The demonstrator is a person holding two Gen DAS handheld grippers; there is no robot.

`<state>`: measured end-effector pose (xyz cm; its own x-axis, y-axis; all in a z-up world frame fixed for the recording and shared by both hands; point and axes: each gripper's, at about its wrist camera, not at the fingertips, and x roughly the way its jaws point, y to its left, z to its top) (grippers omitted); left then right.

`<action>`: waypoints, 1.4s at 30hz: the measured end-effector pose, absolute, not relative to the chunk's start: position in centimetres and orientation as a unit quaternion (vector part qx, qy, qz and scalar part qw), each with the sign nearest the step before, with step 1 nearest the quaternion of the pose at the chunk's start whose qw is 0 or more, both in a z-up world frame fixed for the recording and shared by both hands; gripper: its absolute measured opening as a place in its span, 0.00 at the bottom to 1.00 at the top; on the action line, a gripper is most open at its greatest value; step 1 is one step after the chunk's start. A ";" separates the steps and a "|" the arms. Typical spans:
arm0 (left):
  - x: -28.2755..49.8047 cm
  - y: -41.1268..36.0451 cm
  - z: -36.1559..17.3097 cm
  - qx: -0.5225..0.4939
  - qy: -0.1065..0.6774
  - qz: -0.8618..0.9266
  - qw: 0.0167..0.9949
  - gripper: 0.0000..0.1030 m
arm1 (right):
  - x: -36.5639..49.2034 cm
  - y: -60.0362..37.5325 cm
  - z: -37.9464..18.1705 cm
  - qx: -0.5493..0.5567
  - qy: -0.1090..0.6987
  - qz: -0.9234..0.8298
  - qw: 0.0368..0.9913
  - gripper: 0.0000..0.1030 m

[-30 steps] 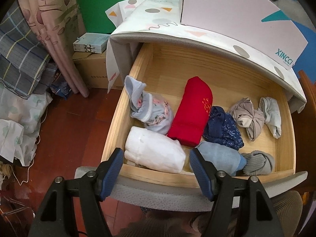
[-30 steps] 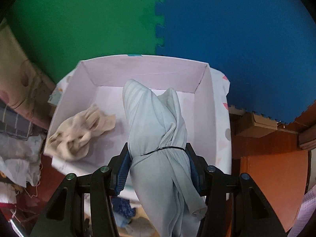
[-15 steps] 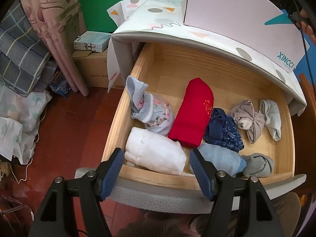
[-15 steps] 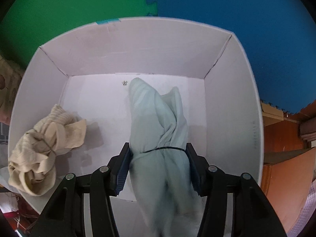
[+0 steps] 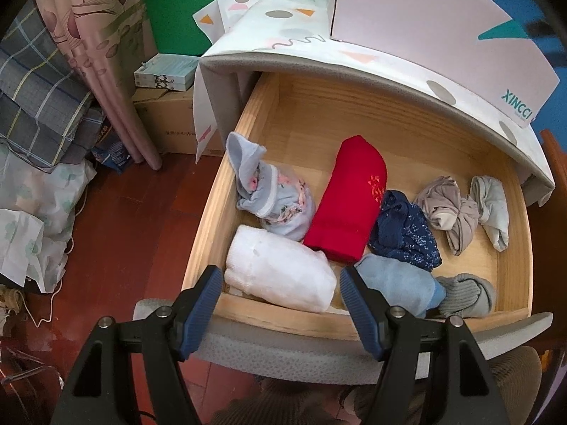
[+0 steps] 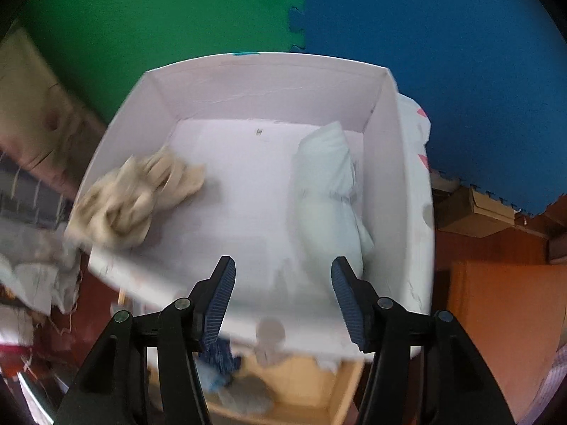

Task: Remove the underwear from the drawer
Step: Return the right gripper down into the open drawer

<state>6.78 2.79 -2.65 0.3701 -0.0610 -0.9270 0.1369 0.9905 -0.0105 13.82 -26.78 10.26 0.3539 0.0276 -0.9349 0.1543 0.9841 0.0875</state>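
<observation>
The wooden drawer [image 5: 219, 219] stands pulled out and holds several rolled underwear: a white roll [image 5: 280, 269], a red one [image 5: 351, 202], a floral one [image 5: 280, 194], a navy one [image 5: 404, 237], light blue and grey ones. My left gripper [image 5: 281, 285] hangs open above the drawer's front edge, over the white roll, touching nothing. In the right wrist view my right gripper [image 6: 281, 279] is over the white box [image 6: 255, 81], its jaws opening with nothing between them. A pale mint roll [image 6: 329, 191] lies in the box at the right wall, a beige piece [image 6: 138, 194] at the left.
The white box [image 5: 425, 32] sits on the patterned cabinet top [image 5: 283, 35] behind the drawer. Curtains, folded checked cloth [image 5: 39, 99] and cardboard boxes [image 5: 166, 117] crowd the floor at left. Green and blue foam mats [image 6: 294, 10] cover the wall. An orange chair seat [image 6: 503, 329] is at right.
My right gripper carried the pale mint roll over the box, let it go and pulled back; the roll now lies by the box's right wall. The left gripper stayed where it was.
</observation>
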 end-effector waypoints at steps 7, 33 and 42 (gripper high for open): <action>6.7 2.9 -2.6 0.042 0.556 -0.045 0.829 0.69 | 6.1 -28.1 10.1 0.073 0.573 -0.030 0.816 0.52; 6.8 3.4 -2.3 0.039 0.550 -0.023 0.834 0.69 | 6.1 -29.4 -9.9 0.078 0.601 -0.096 0.790 0.46; 7.0 3.5 -2.4 0.034 0.553 -0.029 0.832 0.69 | 6.7 -28.9 -12.2 0.069 0.638 -0.095 0.761 0.47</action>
